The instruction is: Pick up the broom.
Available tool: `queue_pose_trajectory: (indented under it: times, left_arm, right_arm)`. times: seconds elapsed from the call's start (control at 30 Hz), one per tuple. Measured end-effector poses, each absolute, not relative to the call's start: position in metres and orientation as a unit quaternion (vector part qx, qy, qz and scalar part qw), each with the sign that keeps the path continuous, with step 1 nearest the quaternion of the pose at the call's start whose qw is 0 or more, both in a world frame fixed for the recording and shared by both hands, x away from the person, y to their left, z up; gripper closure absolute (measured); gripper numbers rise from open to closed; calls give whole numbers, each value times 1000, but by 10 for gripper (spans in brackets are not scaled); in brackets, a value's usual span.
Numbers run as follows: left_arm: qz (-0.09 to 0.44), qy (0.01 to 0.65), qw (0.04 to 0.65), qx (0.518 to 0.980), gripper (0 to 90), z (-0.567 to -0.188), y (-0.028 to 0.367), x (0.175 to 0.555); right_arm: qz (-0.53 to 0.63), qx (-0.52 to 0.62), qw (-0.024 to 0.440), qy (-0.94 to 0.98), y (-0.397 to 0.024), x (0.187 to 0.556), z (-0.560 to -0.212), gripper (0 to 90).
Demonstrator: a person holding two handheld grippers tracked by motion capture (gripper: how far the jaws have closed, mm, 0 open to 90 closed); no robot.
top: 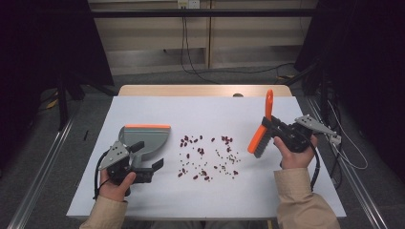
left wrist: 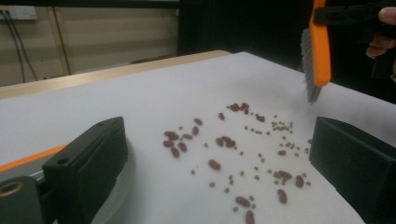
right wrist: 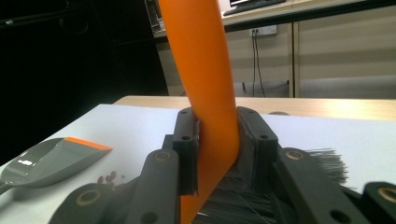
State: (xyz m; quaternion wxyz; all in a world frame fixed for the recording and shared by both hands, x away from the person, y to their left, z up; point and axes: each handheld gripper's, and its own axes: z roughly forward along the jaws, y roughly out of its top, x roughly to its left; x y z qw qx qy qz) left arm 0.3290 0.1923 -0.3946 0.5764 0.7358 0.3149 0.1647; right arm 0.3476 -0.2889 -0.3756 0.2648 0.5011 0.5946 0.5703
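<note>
high view: above, forward-down | gripper views: low, close | shared: beans [top: 205,157]

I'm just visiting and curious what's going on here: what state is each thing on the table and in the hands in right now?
Brush: clamped in the right gripper, lifted off the table, bristles down.
Dustpan: lying flat on the table, nothing in it.
Beans: scattered loose, unswept.
Left gripper: jaws open, holding nothing.

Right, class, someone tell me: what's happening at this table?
A person is set to sweep up scattered beans on a white table. The right gripper is clamped on an orange brush, held raised beside the beans. The left gripper is open next to a grey dustpan, which lies on the table, not gripped.
</note>
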Motion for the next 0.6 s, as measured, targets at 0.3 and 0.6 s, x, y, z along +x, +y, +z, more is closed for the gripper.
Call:
queue_pose_trajectory:
  times: [0.3, 0.6]
  left_arm:
    - [146, 304, 584, 738, 34, -388, 164, 340]
    - [126, 296, 578, 750, 40, -384, 138, 350]
  right_arm:
    - [586, 496, 269, 582, -273, 354, -370, 708]
    - [595, 479, 273, 584, -252, 359, -363, 709]
